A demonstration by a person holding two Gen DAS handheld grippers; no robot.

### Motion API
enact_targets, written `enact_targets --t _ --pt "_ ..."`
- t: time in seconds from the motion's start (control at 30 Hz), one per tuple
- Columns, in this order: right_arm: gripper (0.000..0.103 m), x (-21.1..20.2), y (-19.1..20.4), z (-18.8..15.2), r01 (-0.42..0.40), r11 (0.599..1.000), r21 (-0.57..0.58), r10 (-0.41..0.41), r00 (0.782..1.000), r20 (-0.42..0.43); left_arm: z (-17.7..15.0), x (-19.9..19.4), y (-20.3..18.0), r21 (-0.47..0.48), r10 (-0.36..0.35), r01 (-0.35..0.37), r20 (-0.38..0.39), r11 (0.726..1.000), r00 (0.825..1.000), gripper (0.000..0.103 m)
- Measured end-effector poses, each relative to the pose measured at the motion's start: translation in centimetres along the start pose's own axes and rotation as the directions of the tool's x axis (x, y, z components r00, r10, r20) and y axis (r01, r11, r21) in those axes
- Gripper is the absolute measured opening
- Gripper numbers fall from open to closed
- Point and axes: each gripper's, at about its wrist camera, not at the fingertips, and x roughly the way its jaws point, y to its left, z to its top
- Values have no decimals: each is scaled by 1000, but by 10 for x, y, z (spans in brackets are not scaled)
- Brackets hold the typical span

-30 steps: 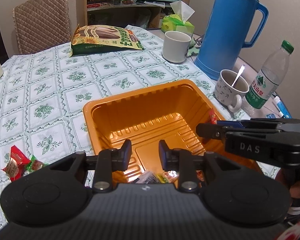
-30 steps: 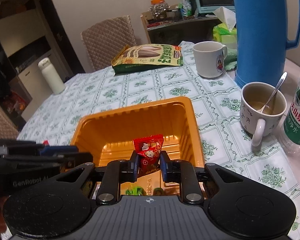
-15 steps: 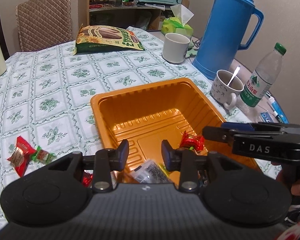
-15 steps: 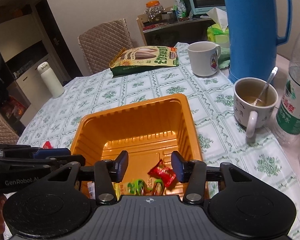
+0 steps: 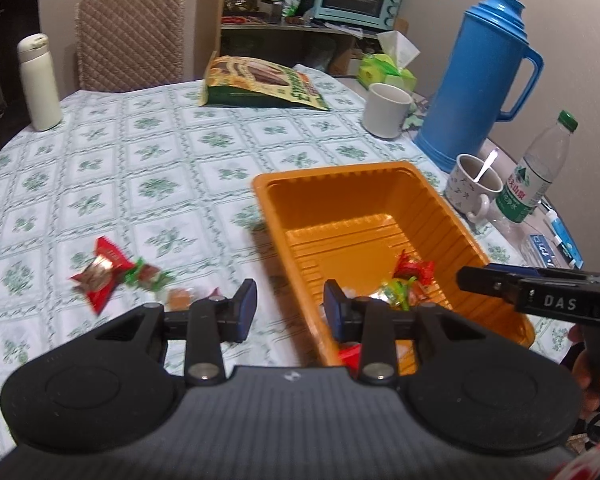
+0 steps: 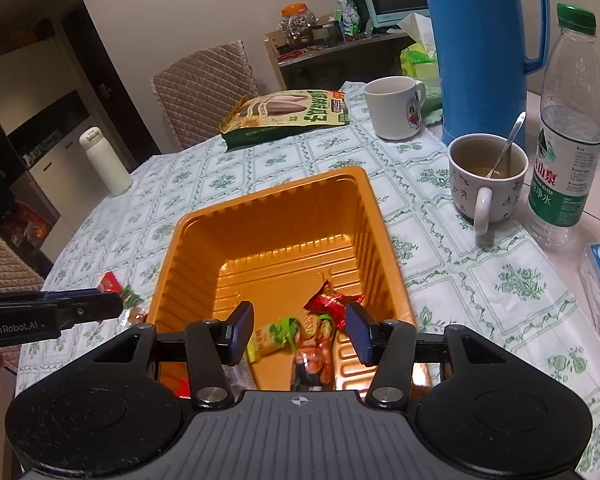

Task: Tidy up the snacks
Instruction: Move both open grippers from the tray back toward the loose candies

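An orange plastic tray (image 5: 332,170) (image 6: 268,200) stands on the patterned tablecloth with several wrapped snacks at its near end, among them a red packet (image 6: 330,302) (image 5: 414,270) and a yellow-green one (image 6: 272,334). My right gripper (image 6: 300,330) hovers over those snacks, open, with nothing between its pads. My left gripper (image 5: 290,306) is open and empty above the tray's left rim. On the cloth left of it lie a red packet (image 5: 100,274), a green candy (image 5: 146,274) and a small brown sweet (image 5: 178,298).
To the right of the tray are a mug with a spoon (image 6: 486,176), a water bottle (image 6: 566,136) and a blue thermos (image 5: 476,80). Farther back stand a white mug (image 5: 386,110), a seed bag (image 5: 260,88) and a white flask (image 5: 40,84).
My right gripper opened and the red packet it held dropped into the tray. My left gripper swung left from over the tray to its left rim and opened a little.
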Motion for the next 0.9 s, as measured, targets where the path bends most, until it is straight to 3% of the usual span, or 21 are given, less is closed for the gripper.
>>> enact_targets --t 0.57,0.9 --pt "52 10 38 -18 11 1000 -4 -11 999 -32 -36 7 46 4 45 -45 -55 999 997 32" --pt "52 14 37 -16 59 998 25 -58 998 -28 -32 31 61 21 48 -47 -63 999 997 32"
